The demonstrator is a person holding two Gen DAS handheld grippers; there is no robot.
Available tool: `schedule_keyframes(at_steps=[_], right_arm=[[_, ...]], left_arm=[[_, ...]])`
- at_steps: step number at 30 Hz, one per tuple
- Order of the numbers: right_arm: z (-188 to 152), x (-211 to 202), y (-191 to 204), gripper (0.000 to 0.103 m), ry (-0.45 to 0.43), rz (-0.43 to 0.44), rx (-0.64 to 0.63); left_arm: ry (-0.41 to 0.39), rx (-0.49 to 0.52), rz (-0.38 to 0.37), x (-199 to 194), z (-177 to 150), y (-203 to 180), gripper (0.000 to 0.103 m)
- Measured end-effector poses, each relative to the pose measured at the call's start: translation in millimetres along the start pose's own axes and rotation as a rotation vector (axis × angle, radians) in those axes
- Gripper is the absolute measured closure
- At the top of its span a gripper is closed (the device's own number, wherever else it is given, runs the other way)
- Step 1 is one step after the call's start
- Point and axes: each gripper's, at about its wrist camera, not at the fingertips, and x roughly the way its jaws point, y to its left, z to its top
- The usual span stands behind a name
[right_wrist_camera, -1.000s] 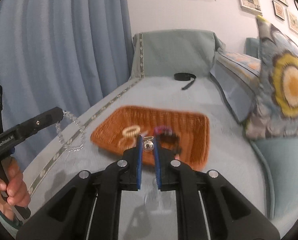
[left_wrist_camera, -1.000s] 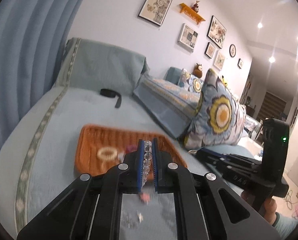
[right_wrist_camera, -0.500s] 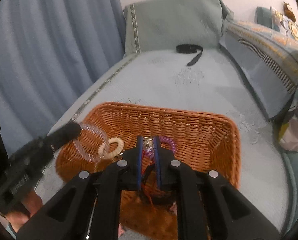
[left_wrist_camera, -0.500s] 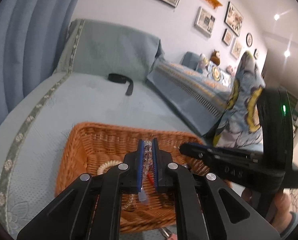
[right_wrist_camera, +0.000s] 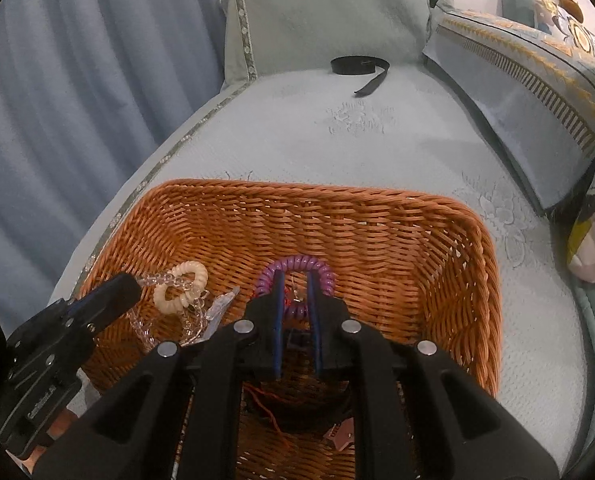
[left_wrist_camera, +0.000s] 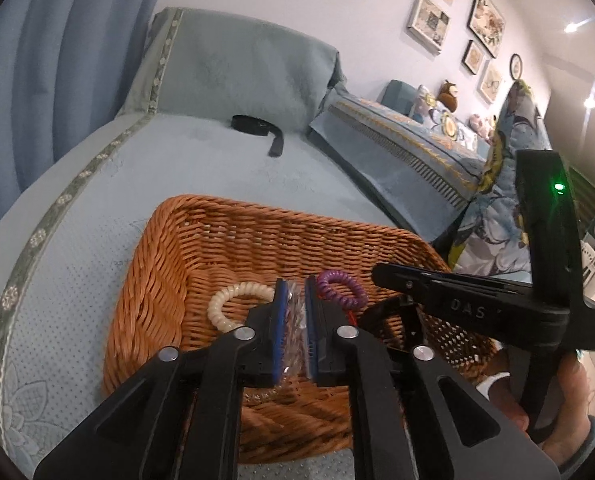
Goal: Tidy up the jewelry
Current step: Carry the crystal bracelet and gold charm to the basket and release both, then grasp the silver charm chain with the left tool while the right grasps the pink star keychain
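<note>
An orange wicker basket (left_wrist_camera: 165, 264) (right_wrist_camera: 437, 216) sits on the blue-green bed. Inside lie a cream coil ring (left_wrist_camera: 233, 300) (right_wrist_camera: 181, 286), a purple coil ring (left_wrist_camera: 343, 286) (right_wrist_camera: 297, 264) and dark items with red thread. My left gripper (left_wrist_camera: 295, 300) (right_wrist_camera: 131, 284) is low inside the basket, shut on a clear bead bracelet (left_wrist_camera: 295, 320) (right_wrist_camera: 165, 280) that trails onto the basket floor. My right gripper (right_wrist_camera: 296, 292) (left_wrist_camera: 381, 272) hangs over the basket's middle, jaws slightly apart, with a thin metal piece showing between them above the purple coil.
A black strap (left_wrist_camera: 257, 128) (right_wrist_camera: 361, 68) lies on the bed near the covered headrest. Patterned cushions (left_wrist_camera: 493, 200) line the right side. Blue curtains (right_wrist_camera: 57, 80) hang at the left.
Both grippers have moved down into the basket. The bracelet now rests partly on the basket floor. The right jaws have opened a little; the small charm they gripped is no longer clamped.
</note>
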Motion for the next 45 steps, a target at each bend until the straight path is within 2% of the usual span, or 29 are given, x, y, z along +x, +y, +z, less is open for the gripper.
schedule_keyframes(at_steps=[1,2,4,8,15,22,27,32,36,38,39,41,45], right_arm=[[-0.2,-1.8,-0.5,0.088,-0.003,0.009,0.004],[-0.2,-5.5,-1.4,0.084,-0.011,0.008,0.003],[-3.3,-15.6,-1.2,0.076,-0.031,0.003,0.0],[-12.3,-38.6,-1.4,0.075,-0.051,0.041,0.014],[-47.3,-99.8,19.2,0.075,-0.126,0.057,-0.038],[-91.2,-119.2,40.2,0.075,-0.125,0.059,-0.08],[-116.8,-108.7,47.0,0.075,-0.09,0.047,-0.102],[-131.8,-81.3,45.0,0.075,-0.032,0.023,-0.092],[-136.1,-61.1,48.4,0.075,0.004,0.008,-0.105],[-135.5,-53.9,48.6,0.066,0.015,0.006,-0.099],[-135.0,-51.6,48.9,0.055,0.017,0.004,-0.096],[-133.5,-48.7,50.0,0.053,0.012,-0.002,-0.104],[-130.5,-36.8,56.2,0.053,0.048,-0.05,-0.138]], left_arm=[[-0.008,0.015,0.014,-4.8,-0.6,-2.4,0.072],[-0.02,0.027,0.023,-10.5,-0.6,-4.3,0.069],[-0.035,0.036,0.021,-23.3,-1.0,-5.5,0.067],[-0.07,0.019,0.009,-54.2,-0.9,-4.3,0.06],[-0.121,0.014,-0.003,-120.6,-10.8,-17.7,0.059],[-0.1,-0.002,-0.007,-160.9,-45.4,-31.9,0.059],[-0.039,-0.033,-0.012,-157.5,-73.3,-28.9,0.059],[0.061,-0.031,0.019,-130.7,-92.8,-16.3,0.059],[0.156,-0.068,0.008,-105.2,-109.3,0.6,0.059],[0.196,-0.046,-0.005,-96.4,-115.4,-1.5,0.059],[0.204,-0.039,-0.013,-94.0,-117.2,-2.4,0.059],[0.226,-0.007,-0.012,-87.4,-121.3,-9.6,0.059],[0.259,0.072,0.05,-74.5,-127.2,-23.3,0.055]])
